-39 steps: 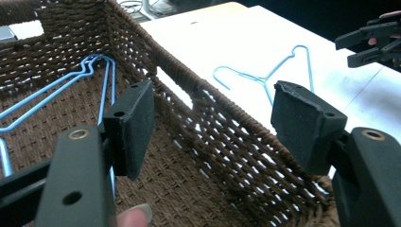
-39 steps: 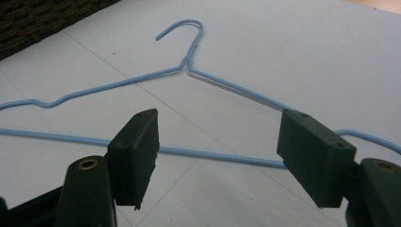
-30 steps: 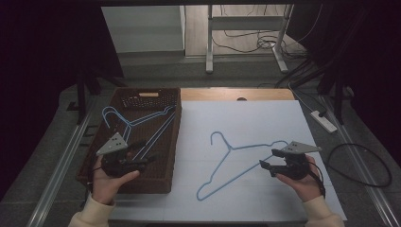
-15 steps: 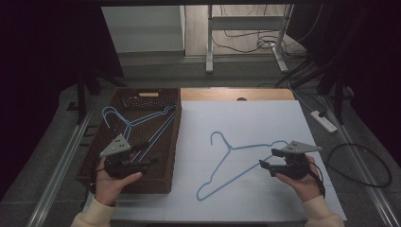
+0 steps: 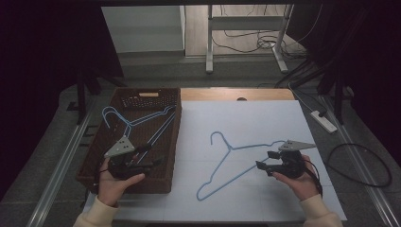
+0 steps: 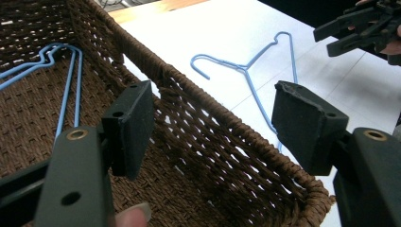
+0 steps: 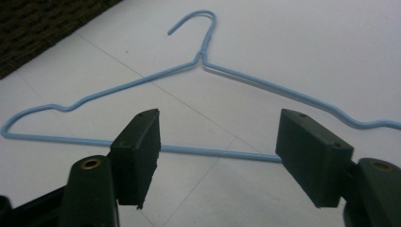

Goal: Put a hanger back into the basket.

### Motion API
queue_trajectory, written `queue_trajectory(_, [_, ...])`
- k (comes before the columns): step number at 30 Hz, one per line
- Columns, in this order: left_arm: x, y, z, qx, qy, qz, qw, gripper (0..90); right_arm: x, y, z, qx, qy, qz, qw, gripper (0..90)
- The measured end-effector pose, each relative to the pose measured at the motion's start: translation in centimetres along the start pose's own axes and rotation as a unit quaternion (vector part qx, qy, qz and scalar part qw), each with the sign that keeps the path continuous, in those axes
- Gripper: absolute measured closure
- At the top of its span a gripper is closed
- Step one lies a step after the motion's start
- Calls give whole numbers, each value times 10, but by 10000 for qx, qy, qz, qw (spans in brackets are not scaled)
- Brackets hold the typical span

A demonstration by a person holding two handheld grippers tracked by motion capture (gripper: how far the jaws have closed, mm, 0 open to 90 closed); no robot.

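A big white sheet point(image 5: 255, 127) covers the table. One blue wire hanger point(image 7: 198, 61) lies flat on it, just past the wide-open jaws of the right gripper point(image 7: 217, 146). Its long bottom bar runs across right behind those jaws. The left gripper point(image 6: 213, 127) has its jaws wide open too, with nothing between them. They hang over the near end of a brown woven basket point(image 6: 227, 142). More blue hangers point(image 6: 61, 80) lie inside, past the jaws. The room behind is dark, with cables point(image 5: 250, 35) on the floor.
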State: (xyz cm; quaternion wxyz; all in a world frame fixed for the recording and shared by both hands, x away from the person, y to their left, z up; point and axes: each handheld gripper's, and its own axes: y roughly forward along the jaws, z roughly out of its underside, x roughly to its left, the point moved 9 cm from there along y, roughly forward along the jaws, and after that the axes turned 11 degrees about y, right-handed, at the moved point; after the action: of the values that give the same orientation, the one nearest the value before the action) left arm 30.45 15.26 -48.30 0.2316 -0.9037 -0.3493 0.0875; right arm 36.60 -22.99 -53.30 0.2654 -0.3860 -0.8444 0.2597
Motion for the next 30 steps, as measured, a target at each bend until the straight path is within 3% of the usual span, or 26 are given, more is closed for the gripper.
queue_trajectory(4, [-1, 1, 0, -5, 0, 21, 10000, 317, 2, 4, -6, 26, 62, 85, 9999, 430])
queue_trajectory(10, [-4, 3, -1, 4, 14, 51, 10000, 319, 7, 16, -16, 204, 84, 247, 9995, 432])
queue_trajectory(22, [-6, 5, 0, 18, 30, 90, 10000, 319, 19, 74, -44, 892, 196, 192, 9956, 440])
queue_trajectory(30, [-6, 4, -1, 12, 33, 92, 10000, 318, 17, 106, -58, 1120, 255, 267, 9930, 442])
